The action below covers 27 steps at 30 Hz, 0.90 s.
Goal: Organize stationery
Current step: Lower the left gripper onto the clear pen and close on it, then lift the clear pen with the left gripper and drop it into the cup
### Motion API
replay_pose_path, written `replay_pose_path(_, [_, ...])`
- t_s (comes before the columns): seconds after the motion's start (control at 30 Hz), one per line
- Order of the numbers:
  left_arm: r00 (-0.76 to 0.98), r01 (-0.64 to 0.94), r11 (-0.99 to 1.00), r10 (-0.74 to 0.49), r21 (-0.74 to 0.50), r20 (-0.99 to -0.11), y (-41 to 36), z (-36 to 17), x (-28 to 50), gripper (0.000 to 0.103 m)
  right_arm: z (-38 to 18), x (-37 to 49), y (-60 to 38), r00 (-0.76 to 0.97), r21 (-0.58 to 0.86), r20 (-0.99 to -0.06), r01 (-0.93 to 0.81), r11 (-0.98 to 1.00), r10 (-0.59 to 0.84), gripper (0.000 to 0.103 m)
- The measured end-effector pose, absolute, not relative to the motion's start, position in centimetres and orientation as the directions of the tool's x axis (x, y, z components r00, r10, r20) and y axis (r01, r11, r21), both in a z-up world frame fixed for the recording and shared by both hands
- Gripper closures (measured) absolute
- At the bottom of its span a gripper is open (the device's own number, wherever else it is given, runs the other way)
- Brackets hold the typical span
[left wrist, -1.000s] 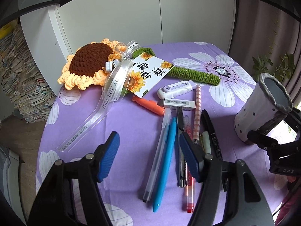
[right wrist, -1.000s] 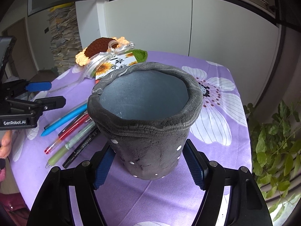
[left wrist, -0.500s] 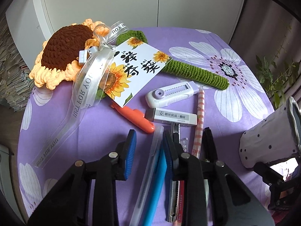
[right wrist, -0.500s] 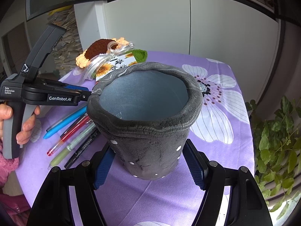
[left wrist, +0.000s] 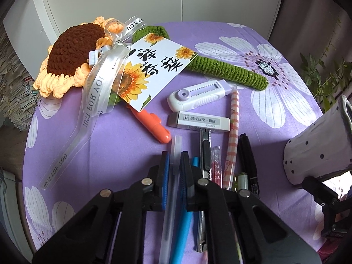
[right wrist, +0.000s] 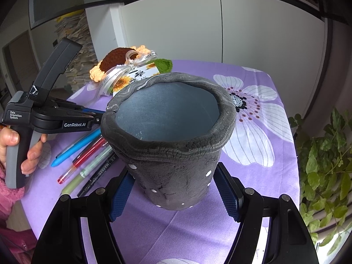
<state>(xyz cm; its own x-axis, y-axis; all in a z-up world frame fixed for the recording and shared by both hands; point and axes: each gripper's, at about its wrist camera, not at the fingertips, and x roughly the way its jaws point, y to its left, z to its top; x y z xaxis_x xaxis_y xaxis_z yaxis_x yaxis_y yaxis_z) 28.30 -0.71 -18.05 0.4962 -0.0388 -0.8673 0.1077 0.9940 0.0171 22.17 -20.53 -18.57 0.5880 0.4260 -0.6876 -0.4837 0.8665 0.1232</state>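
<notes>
Clear pen (left wrist: 176, 154) lying leftmost in pen row on purple cloth (left wrist: 123, 145), L gripper (left wrist: 175, 165) pinching it; R gripper (right wrist: 173, 189) clamping grey pot (right wrist: 176, 154). Risk: slim barrel slipping while lifting, neighbouring blue pen (left wrist: 187, 226) getting dragged.

Crocheted sunflower (left wrist: 72, 50) with green stem (left wrist: 231, 70) lies at far side of bench, on purple floral cloth (left wrist: 264, 101). Clear ribbon (left wrist: 92, 101) tied at it, trailing toward near edge. Sunflower card (left wrist: 154, 70) overlaps stem. Leafy plant (right wrist: 325, 158) beside bench. White cabinet doors (right wrist: 220, 24) behind. Paper stacks (right wrist: 74, 35) far left.
</notes>
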Motion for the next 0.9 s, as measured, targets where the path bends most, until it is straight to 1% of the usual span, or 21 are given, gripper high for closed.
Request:
replay_pose_path(0.17, [0.534, 0.102, 0.995, -0.063, -0.010, -0.843, 0.0, -16.5, 26.7, 0.095, -18.6, 22.1, -20.2, 0.593, 0.105, -0.691, -0.484, 0.869, 0.413, 0.030])
replay_pose_path(0.47, [0.671, 0.102, 0.995, -0.078, -0.012, -0.737, 0.3, -10.7, 22.0, 0.096, -18.6, 22.1, -20.1, 0.593, 0.104, -0.692, -0.483, 0.869, 0.412, 0.030])
replay_pose_path(0.73, [0.743, 0.126, 0.992, -0.092, 0.003, -0.663, -0.1, -6.9, 19.1, 0.096, -18.8, 22.2, -20.1, 0.583, 0.110, -0.699, -0.484, 0.868, 0.413, 0.030])
replay_pose_path(0.9, [0.775, 0.181, 0.983, -0.146, -0.005, -0.614, -1.6, -4.6, 18.7, 0.096, -18.8, 22.2, -20.1, 0.583, 0.111, -0.700, -0.484, 0.868, 0.414, 0.030])
